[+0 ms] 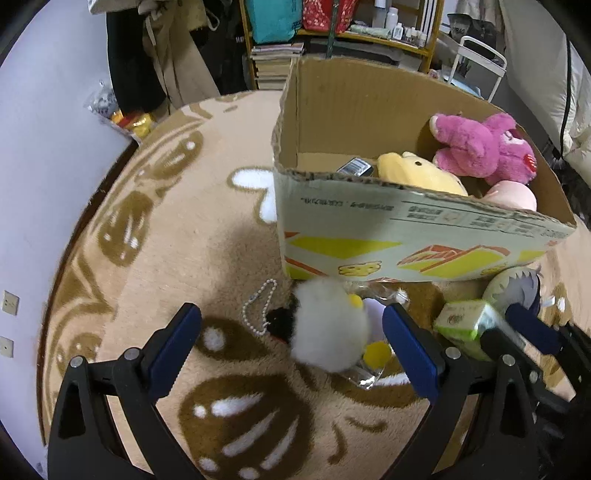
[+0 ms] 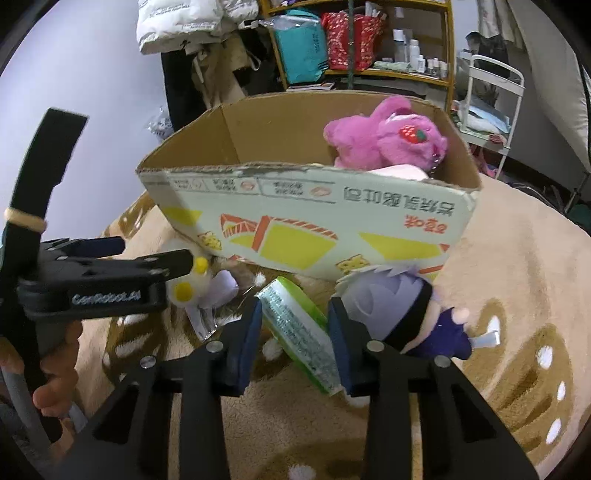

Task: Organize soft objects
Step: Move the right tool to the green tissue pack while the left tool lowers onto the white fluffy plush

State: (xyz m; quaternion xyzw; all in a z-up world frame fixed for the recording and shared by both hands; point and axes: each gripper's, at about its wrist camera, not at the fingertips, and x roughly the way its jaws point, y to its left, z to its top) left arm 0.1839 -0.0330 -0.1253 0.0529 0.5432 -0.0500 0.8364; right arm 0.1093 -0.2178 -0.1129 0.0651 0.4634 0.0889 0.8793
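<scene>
A cardboard box stands on the rug and holds a pink plush, a yellow plush and a pale pink one. My left gripper is open around a white fluffy plush with a bead chain, lying before the box. My right gripper is shut on a green tissue pack, also seen in the left wrist view. A grey-haired doll in dark blue lies just right of it. The box and pink plush show there too.
A beige patterned rug covers the floor. A clear wrapper with yellow bits lies under the white plush. Behind the box stand a shelf with bags and bottles, hanging coats and a white cart.
</scene>
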